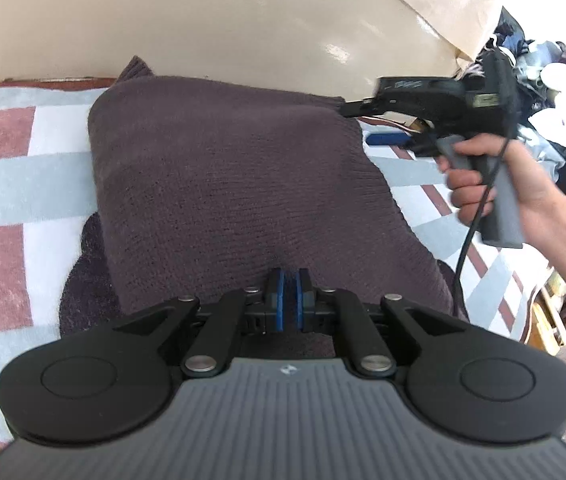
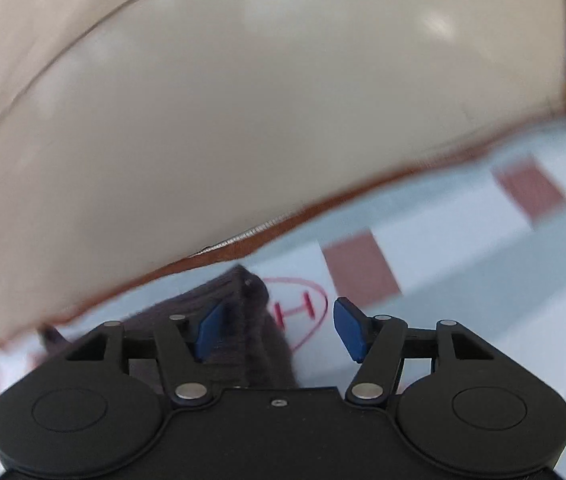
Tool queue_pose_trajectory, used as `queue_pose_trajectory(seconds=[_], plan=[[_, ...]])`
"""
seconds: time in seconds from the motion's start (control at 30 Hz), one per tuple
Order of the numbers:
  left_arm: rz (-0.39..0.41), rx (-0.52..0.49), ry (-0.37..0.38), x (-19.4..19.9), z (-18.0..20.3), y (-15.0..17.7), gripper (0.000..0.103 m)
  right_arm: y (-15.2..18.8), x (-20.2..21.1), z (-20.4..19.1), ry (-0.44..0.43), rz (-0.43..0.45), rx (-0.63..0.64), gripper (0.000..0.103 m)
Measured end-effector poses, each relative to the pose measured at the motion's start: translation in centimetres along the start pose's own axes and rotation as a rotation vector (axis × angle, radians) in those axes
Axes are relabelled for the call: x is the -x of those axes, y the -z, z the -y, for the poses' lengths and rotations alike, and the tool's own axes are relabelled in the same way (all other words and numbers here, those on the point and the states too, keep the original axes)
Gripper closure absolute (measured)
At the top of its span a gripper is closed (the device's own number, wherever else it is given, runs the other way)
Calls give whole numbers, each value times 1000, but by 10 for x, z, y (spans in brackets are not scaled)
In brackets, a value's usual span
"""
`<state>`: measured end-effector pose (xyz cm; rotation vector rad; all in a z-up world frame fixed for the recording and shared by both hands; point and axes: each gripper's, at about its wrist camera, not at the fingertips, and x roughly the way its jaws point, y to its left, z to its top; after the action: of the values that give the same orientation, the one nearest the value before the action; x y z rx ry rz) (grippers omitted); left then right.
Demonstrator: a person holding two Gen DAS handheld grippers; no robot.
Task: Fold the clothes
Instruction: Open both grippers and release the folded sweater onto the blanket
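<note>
A dark purple-brown knitted sweater (image 1: 223, 184) lies folded into a rough square on the checked bedspread (image 1: 11, 184). My left gripper (image 1: 287, 280) sits at the sweater's near edge, its blue pads pinched together on the knit, which puckers at the tips. My right gripper (image 1: 363, 124), held by a hand (image 1: 483, 184), is at the sweater's far right corner. In the right wrist view my right gripper (image 2: 279, 330) is open. The sweater's corner (image 2: 243, 320) lies between the fingers, close to the left pad (image 2: 209, 328), and nothing presses on it.
A beige padded headboard (image 1: 223, 28) runs along the far side of the bed. A heap of mixed clothes (image 1: 555, 80) lies at the right. A red circle mark (image 2: 303, 308) is printed on the bedspread (image 2: 463, 264) beside the sweater's corner.
</note>
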<state>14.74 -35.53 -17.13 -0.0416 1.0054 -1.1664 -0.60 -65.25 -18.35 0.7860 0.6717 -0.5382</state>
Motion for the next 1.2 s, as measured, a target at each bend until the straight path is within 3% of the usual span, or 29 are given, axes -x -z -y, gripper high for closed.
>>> queue_pose_trajectory(seconds=[0.1, 0.17, 0.27, 0.37, 0.4, 0.47, 0.5, 0.53, 0.63, 0.77, 0.83, 0.87, 0.93, 0.97, 1.0, 1.07, 1.13, 1.2], plan=[[6, 32, 15, -2, -2, 0, 97, 3, 16, 10, -65, -75, -138, 38], [4, 42, 21, -2, -2, 0, 97, 14, 29, -3, -91, -137, -59, 38], [-1, 40, 17, -1, 0, 0, 97, 37, 49, -27, -26, -179, 146, 37], [-28, 53, 6, 6, 1, 2, 97, 66, 51, -23, 97, -271, 196, 37], [-32, 77, 11, 14, -1, 2, 97, 76, 48, -17, 134, -339, 189, 37], [-33, 115, 38, 26, -6, 2, 83, 94, 44, -2, 196, -464, 163, 30], [-29, 128, 34, 34, -9, 2, 70, 97, 49, 9, 176, -486, 104, 27], [-18, 134, 19, 39, -11, 3, 63, 100, 53, 20, 157, -507, 44, 24], [-21, 162, 6, 49, -18, 7, 62, 104, 61, 46, 105, -582, -83, 24], [-48, 181, 0, 50, -25, 14, 62, 107, 58, 55, 94, -678, -109, 23], [-56, 179, -20, 50, -29, 16, 61, 102, 62, 52, 117, -654, -66, 24], [-68, 184, -72, 48, -32, 15, 58, 98, 67, 49, 137, -621, -42, 24], [-89, 187, -224, 43, -40, 13, 38, 86, 81, 45, 200, -492, 1, 24], [-77, 187, -260, 44, -45, 14, 36, 79, 89, 43, 237, -423, 23, 23], [-72, 231, -228, 45, -53, 14, 36, 73, 96, 42, 262, -359, 42, 23], [-48, 327, -126, 49, -66, 13, 36, 61, 103, 45, 222, -275, 52, 23], [-12, 424, 3, 53, -78, 13, 36, 55, 99, 48, 112, -249, 5, 23], [-3, 401, 12, 49, -78, 11, 36, 48, 82, 54, 5, -259, -54, 23]])
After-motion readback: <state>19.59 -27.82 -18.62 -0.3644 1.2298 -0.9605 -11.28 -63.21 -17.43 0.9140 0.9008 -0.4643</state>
